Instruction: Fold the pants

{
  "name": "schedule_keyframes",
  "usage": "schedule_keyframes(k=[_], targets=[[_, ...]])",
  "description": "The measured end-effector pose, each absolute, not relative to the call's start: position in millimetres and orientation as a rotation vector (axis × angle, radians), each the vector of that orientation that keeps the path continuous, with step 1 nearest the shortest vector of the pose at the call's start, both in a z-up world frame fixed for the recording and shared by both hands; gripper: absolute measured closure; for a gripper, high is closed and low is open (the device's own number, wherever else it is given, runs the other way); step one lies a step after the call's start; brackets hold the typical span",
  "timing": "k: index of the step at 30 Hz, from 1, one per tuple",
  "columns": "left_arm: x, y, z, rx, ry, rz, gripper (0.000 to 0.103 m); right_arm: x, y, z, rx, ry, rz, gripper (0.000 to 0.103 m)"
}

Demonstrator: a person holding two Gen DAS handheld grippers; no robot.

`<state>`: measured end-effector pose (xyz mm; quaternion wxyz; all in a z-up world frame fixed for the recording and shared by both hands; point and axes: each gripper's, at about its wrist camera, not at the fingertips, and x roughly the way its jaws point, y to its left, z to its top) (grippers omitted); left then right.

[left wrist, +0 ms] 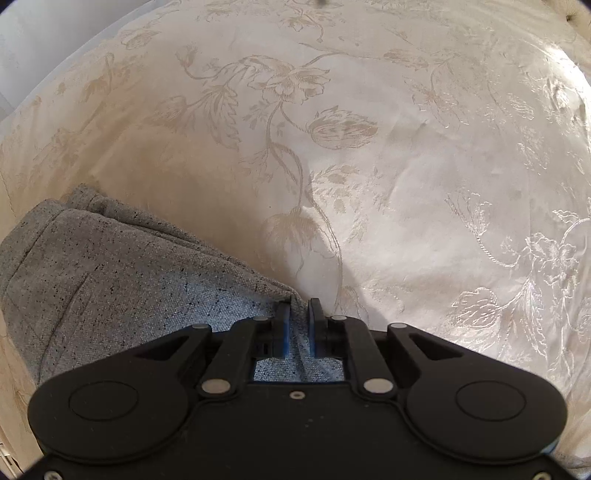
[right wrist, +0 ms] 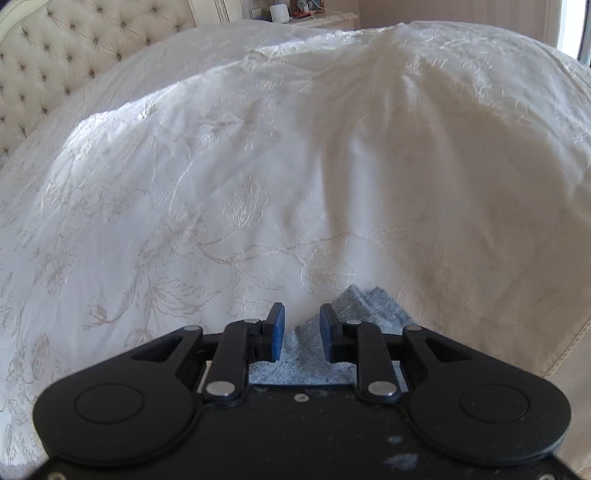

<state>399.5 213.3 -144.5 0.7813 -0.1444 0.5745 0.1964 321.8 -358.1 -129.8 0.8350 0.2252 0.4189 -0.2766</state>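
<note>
In the left wrist view the grey speckled pants (left wrist: 110, 273) fill the lower left of the frame, folded into layers whose upper edge runs diagonally down to the left gripper (left wrist: 299, 314). Its blue-padded fingers stand a narrow gap apart with a ridge of the grey cloth between them; they look clamped on that fold, though the pads' contact is hard to make out.

In the right wrist view only a small corner of the pants (right wrist: 364, 306) shows at lower centre, poking past the right gripper (right wrist: 302, 317), whose jaws stand apart, with cloth lying under and between them but not pinched.

Ahead of both grippers the cream floral bedspread (left wrist: 369, 147) spreads wide and bare across the upper frame. A tufted headboard (right wrist: 74, 48) sits at upper left, a nightstand (right wrist: 325, 18) with small items at top centre.
</note>
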Motion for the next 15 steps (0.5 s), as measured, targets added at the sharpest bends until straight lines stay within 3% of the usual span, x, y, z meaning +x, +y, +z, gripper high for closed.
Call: schedule_keyframes(k=[6, 12, 15], targets=[[408.0, 206.8, -145.5, -0.274, 1.267, 0.456, 0.085, 268.8, -370.7, -114.8, 0.519, 0.885, -0.585, 0.080], [426.4, 225.5, -140.9, -0.417, 1.382, 0.396, 0.082, 216.6, -372.9, -125.1, 0.503, 0.948, -0.560, 0.079], [428.7, 228.4, -112.4, -0.392, 1.295, 0.410, 0.082, 205.2, -374.3, -129.7, 0.466, 0.965, -0.527, 0.079]])
